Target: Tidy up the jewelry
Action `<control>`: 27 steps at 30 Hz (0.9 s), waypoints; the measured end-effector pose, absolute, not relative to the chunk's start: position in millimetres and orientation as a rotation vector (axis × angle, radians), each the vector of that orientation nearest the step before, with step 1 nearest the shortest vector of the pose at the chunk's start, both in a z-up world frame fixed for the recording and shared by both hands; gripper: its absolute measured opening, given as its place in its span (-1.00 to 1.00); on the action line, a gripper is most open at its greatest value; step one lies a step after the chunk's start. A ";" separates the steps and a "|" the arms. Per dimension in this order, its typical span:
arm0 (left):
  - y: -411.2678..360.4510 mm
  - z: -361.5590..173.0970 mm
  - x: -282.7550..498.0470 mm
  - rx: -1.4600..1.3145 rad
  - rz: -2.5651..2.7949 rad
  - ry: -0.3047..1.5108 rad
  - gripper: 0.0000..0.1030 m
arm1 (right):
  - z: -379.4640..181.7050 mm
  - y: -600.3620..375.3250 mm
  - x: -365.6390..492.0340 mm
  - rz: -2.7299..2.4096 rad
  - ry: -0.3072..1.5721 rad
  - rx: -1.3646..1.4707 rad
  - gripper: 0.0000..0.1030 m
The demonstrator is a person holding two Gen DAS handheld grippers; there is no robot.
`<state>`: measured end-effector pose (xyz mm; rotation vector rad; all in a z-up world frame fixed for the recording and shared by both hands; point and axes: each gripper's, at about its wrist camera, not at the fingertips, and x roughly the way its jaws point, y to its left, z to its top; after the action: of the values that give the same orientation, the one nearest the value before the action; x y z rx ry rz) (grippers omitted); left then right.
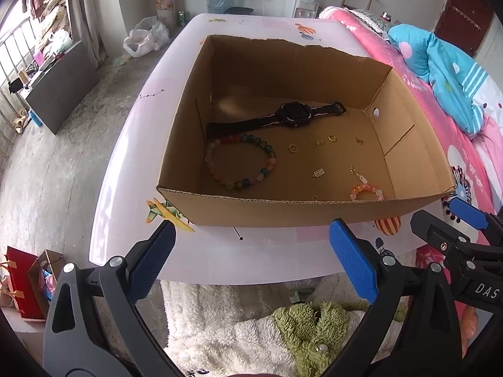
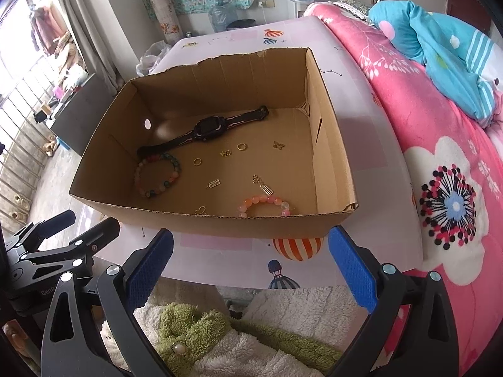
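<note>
Left gripper point(image 1: 251, 251) and right gripper point(image 2: 250, 259) held spread and unloaded before the cardboard box point(image 1: 273, 212), watch point(image 1: 294, 115), multicoloured bracelet point(image 1: 240, 161), rings and charms lying inside, pink bracelet point(image 1: 366, 191) partly hidden by near wall, small charms indistinct.

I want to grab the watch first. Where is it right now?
The black watch lies flat at the back of the cardboard box, towards the left in both views, its strap end just behind the multicoloured bead bracelet.
</note>
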<state>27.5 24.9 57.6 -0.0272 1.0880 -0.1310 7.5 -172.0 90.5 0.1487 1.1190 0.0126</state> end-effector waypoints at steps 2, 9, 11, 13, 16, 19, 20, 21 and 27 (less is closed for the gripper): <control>24.7 57.8 27.4 -0.026 -0.133 1.089 0.84 | 89.5 -170.4 7.8 0.014 1.122 0.143 0.87; 24.8 60.7 27.1 -0.028 -0.125 1.074 0.84 | 88.8 -168.9 7.3 0.019 1.123 0.142 0.87; 24.9 61.2 27.4 -0.030 -0.124 1.071 0.84 | 89.0 -168.5 7.1 0.021 1.123 0.142 0.87; 24.3 60.8 27.4 -0.031 -0.125 1.073 0.84 | 89.1 -168.6 6.9 0.020 1.122 0.142 0.87; 23.4 60.3 27.5 -0.028 -0.128 1.080 0.84 | 89.9 -168.2 7.0 0.021 1.120 0.138 0.87; 23.0 61.5 26.9 -0.025 -0.131 1.076 0.84 | 91.6 -170.3 8.2 0.023 1.119 0.136 0.87; 22.9 61.5 26.8 -0.025 -0.130 1.075 0.84 | 91.7 -170.4 8.3 0.024 1.119 0.137 0.87; 22.9 62.1 26.7 -0.024 -0.129 1.074 0.84 | 92.0 -170.6 8.4 0.024 1.118 0.138 0.87; 22.1 62.3 27.2 -0.022 -0.129 1.074 0.84 | 92.1 -174.3 7.7 0.022 1.113 0.142 0.87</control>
<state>27.2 22.1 62.3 -0.0218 1.0741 -0.1293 7.7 -174.3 92.1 0.1418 1.1126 0.0223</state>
